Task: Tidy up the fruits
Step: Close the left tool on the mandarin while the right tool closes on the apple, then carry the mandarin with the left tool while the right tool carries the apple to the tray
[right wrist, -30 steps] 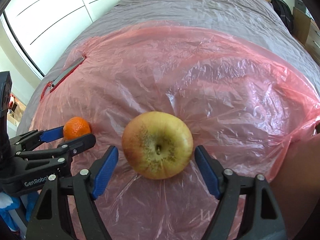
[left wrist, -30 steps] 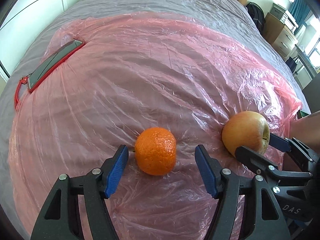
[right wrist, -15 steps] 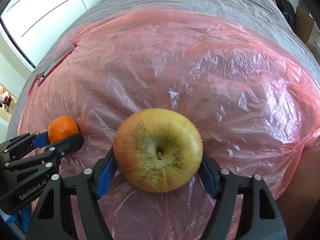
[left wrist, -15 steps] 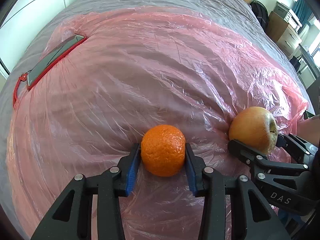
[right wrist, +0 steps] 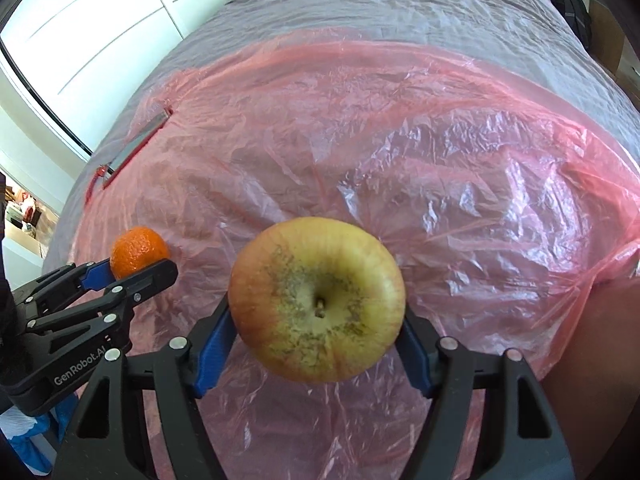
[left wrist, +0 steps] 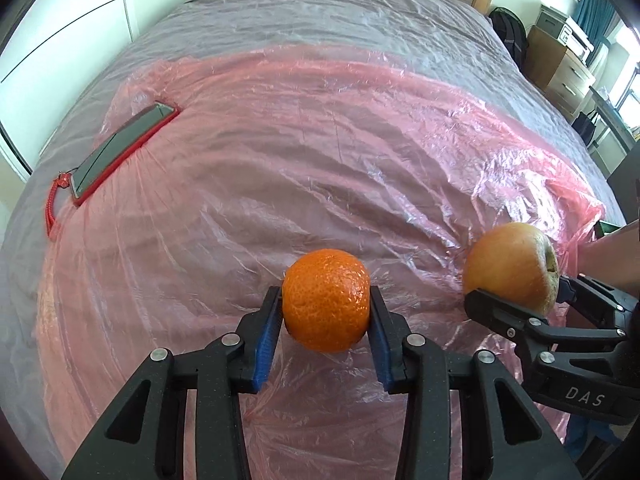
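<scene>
My left gripper (left wrist: 326,316) is shut on an orange (left wrist: 326,299) and holds it above the pink plastic sheet (left wrist: 320,152). My right gripper (right wrist: 318,320) is shut on a yellow-red apple (right wrist: 316,298), stem side facing the camera, also lifted off the sheet. In the left wrist view the apple (left wrist: 510,268) and the right gripper (left wrist: 516,300) are at the right. In the right wrist view the orange (right wrist: 138,252) and the left gripper (right wrist: 128,272) are at the left.
The pink sheet covers a grey bed (left wrist: 340,12). A dark flat device in a red case (left wrist: 120,148) with a red strap lies at the sheet's far left, also in the right wrist view (right wrist: 136,148). White wardrobe doors (right wrist: 100,20) stand left, drawers (left wrist: 560,64) right.
Both grippers closed on their fruit: the left on the orange, the right on the apple. Both fruits have then risen off the sheet.
</scene>
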Motion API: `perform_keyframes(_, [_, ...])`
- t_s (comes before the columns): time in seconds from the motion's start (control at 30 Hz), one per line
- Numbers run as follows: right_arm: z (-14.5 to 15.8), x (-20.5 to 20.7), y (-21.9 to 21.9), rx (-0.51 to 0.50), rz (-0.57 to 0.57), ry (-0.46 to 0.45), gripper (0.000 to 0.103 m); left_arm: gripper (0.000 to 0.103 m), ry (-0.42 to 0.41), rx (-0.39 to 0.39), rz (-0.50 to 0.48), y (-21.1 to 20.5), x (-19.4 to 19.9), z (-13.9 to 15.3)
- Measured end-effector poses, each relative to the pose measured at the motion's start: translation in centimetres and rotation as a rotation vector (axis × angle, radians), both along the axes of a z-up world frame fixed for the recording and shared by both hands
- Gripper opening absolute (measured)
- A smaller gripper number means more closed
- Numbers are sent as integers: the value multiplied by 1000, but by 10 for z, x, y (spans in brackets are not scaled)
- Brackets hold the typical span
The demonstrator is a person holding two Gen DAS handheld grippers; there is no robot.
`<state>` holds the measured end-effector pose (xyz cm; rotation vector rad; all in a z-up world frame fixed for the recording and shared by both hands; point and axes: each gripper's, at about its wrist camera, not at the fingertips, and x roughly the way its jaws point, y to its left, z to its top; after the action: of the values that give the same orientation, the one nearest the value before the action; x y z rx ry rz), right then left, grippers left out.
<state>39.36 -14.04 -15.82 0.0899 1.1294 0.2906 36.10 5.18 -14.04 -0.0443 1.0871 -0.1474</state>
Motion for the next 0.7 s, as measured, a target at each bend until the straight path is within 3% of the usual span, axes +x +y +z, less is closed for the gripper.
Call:
perform_keyframes(0.33, [41, -54, -1, 48, 77, -49, 102, 36, -26, 23, -17, 0, -35, 28])
perform_keyframes(0.7, [43, -137, -11, 70, 155, 29, 102, 36, 24, 80, -88, -14, -100, 35])
